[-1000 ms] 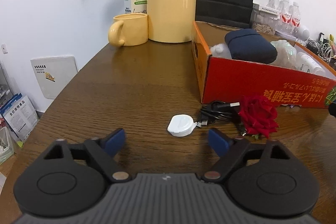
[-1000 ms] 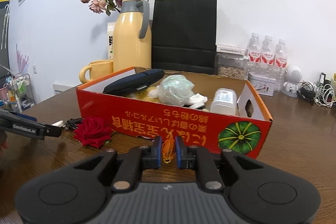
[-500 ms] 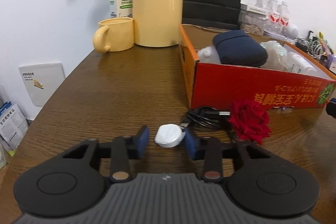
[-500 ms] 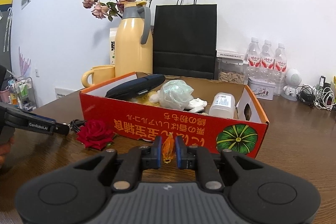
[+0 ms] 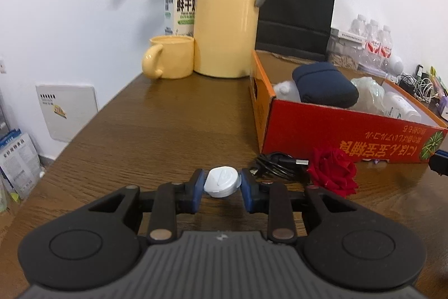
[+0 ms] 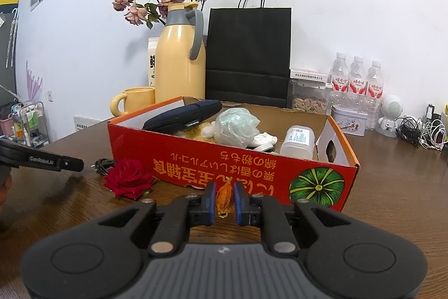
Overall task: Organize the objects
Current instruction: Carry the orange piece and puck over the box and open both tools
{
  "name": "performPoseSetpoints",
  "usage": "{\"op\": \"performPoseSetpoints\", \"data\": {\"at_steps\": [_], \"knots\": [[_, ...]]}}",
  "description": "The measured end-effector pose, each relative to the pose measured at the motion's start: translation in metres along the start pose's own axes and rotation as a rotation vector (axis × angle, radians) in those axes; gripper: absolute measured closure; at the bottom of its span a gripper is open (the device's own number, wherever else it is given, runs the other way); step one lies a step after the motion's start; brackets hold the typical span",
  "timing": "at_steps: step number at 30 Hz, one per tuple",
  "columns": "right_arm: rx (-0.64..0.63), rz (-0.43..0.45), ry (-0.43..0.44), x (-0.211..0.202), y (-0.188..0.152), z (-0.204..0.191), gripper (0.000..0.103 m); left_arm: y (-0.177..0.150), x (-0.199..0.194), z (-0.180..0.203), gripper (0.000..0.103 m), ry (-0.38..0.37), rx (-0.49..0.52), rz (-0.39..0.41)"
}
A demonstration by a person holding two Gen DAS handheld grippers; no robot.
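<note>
Now my L gripper (image 5: 220,188) has clamped the white puck (image 5: 222,182), R gripper (image 6: 224,199) still pinching the orange bit (image 6: 224,198); both ready for the box (image 6: 252,167).

Wooden table (image 5: 156,125): box (image 5: 336,131), rose (image 5: 333,171), cable (image 5: 275,167).

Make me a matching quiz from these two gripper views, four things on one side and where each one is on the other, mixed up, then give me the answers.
Things:
1. white round case
2. orange dried flower
3. red rose
4. navy pouch

Places:
A. inside the red box
B. between the right gripper fingers
C. lying on the table in front of the box
D. between the left gripper fingers

Pairs: 1-D, 2-B, 3-C, 4-A
</note>
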State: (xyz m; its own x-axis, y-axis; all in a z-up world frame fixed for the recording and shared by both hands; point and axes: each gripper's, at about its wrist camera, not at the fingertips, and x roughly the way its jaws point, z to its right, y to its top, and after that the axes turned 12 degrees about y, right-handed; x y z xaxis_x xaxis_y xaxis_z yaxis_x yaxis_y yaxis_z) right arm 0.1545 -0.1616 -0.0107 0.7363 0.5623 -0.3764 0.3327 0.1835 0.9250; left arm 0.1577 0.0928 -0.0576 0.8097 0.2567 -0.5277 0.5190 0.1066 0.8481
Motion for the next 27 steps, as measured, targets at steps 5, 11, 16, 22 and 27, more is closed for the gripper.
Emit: {"op": "performPoseSetpoints", "data": {"at_steps": [5,11,16,22,27], "knots": [[-0.001,0.009,0.005,-0.002,0.001,0.000,0.091,0.001,-0.014,0.007,0.075,-0.013,0.006,0.039],[-0.020,0.045,0.009,-0.005,0.014,0.003,0.091,0.016,-0.029,0.027,0.075,-0.074,0.014,0.093],[-0.024,0.074,-0.008,0.000,0.031,0.015,0.091,0.034,-0.037,0.056,0.075,-0.127,0.037,0.148],[-0.038,0.098,-0.032,0.014,0.053,0.028,0.091,0.064,-0.032,0.097,0.075,-0.176,0.040,0.202],[-0.030,0.110,-0.061,0.035,0.069,0.041,0.090,0.086,-0.017,0.127,0.075,-0.195,0.032,0.218]]}}
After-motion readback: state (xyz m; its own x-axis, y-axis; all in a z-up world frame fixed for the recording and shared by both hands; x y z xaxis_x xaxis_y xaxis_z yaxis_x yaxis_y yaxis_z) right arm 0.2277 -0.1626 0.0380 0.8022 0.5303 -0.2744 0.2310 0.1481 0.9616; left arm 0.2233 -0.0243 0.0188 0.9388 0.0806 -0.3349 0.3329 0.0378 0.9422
